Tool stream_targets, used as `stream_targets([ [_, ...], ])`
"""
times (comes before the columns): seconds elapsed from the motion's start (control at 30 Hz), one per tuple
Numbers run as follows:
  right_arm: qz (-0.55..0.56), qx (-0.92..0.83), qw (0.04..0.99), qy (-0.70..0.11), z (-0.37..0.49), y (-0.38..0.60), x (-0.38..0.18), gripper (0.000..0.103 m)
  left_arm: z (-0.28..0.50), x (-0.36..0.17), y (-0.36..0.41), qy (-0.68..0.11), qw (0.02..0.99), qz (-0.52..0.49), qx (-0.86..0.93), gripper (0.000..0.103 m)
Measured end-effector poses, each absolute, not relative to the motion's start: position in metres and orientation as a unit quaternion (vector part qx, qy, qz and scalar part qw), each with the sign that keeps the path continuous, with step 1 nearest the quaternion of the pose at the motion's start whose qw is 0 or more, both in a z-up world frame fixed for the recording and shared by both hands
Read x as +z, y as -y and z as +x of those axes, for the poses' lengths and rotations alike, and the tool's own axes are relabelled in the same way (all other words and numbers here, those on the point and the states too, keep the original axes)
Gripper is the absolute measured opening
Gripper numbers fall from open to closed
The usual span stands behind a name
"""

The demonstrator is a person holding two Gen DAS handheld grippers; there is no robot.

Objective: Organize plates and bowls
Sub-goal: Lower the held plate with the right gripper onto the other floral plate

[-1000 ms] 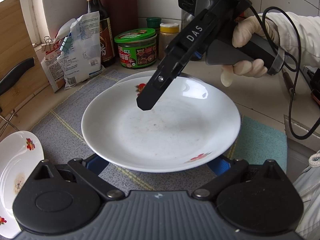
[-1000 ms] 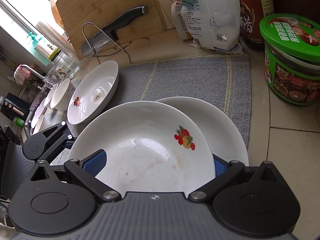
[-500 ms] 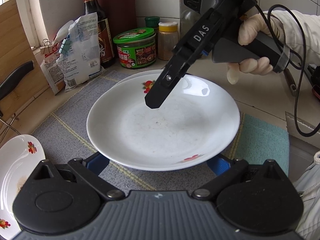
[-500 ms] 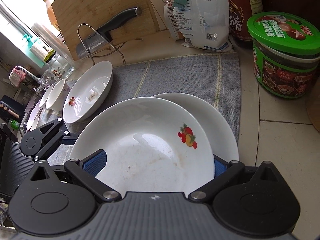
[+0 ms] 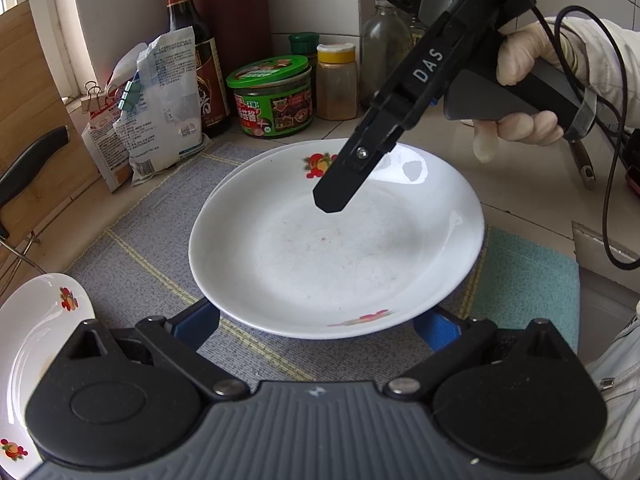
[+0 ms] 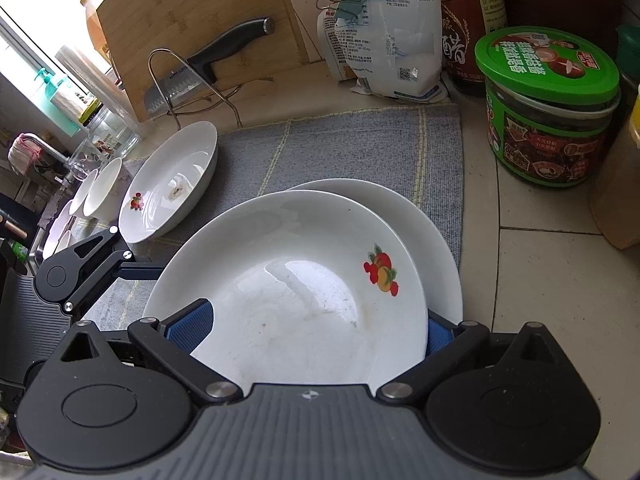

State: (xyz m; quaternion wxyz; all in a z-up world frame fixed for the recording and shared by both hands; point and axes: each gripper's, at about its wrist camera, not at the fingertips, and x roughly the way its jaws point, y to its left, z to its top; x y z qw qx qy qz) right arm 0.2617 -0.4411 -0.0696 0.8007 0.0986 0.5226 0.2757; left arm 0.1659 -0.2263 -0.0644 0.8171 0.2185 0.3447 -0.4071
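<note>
lower plate [image 6: 436,240] mostly covered, side plate [image 5: 36,320] cropped

The place is a kitchen corner with a pale tiled counter [image 6: 560,280] and a white wall [image 5: 128,20]. A grey woven mat [image 6: 360,148] lies on the counter, and a teal cloth [image 5: 528,280] just beside it. Daylight enters from a window [image 6: 24,20] at the left — bright, almost white. A bamboo board [image 6: 192,20] leans there.
</note>
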Motion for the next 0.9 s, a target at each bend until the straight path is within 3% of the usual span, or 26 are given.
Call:
stream_targets([
  [0.9, 0.111, 0.228, 0.801, -0.542, 0.258, 0.445, -0.059, 0.103, 0.167, -0.068, 0.225, -0.351, 0.823, 0.206, -0.397, 0.102],
])
